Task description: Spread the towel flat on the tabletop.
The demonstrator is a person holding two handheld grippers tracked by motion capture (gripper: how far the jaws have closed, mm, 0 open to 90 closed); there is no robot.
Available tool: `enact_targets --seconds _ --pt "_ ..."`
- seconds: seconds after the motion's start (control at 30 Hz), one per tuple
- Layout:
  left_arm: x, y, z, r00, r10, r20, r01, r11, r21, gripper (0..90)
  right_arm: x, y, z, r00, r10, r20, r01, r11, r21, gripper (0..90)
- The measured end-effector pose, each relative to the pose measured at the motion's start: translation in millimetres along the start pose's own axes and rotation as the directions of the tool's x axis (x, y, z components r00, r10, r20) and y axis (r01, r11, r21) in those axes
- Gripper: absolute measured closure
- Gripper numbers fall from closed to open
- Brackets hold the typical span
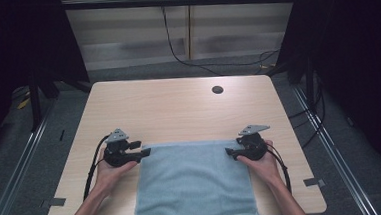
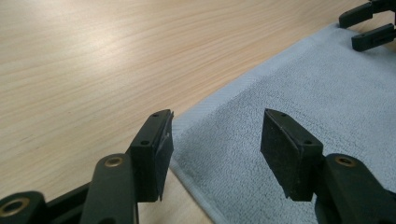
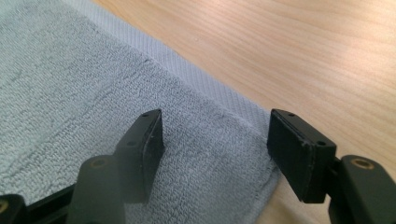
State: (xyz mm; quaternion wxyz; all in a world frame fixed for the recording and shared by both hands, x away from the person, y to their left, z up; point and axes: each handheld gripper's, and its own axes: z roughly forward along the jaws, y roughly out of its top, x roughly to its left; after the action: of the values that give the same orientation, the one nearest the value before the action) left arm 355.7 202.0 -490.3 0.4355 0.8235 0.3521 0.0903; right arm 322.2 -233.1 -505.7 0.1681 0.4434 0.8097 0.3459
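High view: blue towel flat on the table, long way running near to far. Left claw at its far left corner, right claw at its far right corner.

Left gripper view: open, corner between jaws, not pinched.

Right gripper view: same, open over the corner.

Laboratory recording station. A bare wooden table stands on grey carpet, flanked by black curtains. Loose cables trail along the wall.
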Motion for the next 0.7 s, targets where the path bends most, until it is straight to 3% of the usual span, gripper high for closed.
enact_targets --seconds 0.07,0.17,0.27,0.37,0.43,0.57,0.7 --pt "3.4 -1.2 5.7 0.9996 -0.027 0.011 0.027 0.9994 0.02 41.7 -0.5 0.8 1.2 1.0 -0.007 -0.002 0.007 1.0 -0.003 36.7" --pt "5.7 -2.0 9.4 0.9999 -0.017 0.0 0.017 0.9988 0.045 39.1 0.1 0.5 0.6 0.9999 0.012 0.002 -0.012 1.0 0.0 39.8" --pt "6.7 -4.0 9.9 0.9996 -0.026 -0.009 0.027 0.9984 0.05 37.4 2.0 1.1 -0.4 0.9999 0.016 0.002 -0.016 1.0 0.001 49.7" --pt "4.7 -6.2 14.3 0.9998 -0.003 -0.018 0.004 0.9967 0.082 36.6 4.0 0.7 -1.1 0.9999 0.006 -0.013 -0.006 1.0 -0.005 58.9" --pt "3.5 -6.7 15.7 0.9999 0.007 -0.015 -0.006 0.9969 0.079 35.5 4.0 0.4 -1.6 0.9995 0.009 -0.03 -0.009 1.0 -0.009 67.5" --pt "-1.6 -7.3 16.6 0.997 0.065 -0.042 -0.062 0.9944 0.086 35.9 3.6 0.3 -1.6 0.9976 0.021 -0.066 -0.022 1.0 -0.008 77.9" --pt "-8.1 -8.3 14.9 0.9925 0.122 0.0 -0.122 0.9883 0.091 56.7 5.1 -0.8 -1.0 0.9967 0.003 -0.081 -0.004 1.0 -0.02 82.1"
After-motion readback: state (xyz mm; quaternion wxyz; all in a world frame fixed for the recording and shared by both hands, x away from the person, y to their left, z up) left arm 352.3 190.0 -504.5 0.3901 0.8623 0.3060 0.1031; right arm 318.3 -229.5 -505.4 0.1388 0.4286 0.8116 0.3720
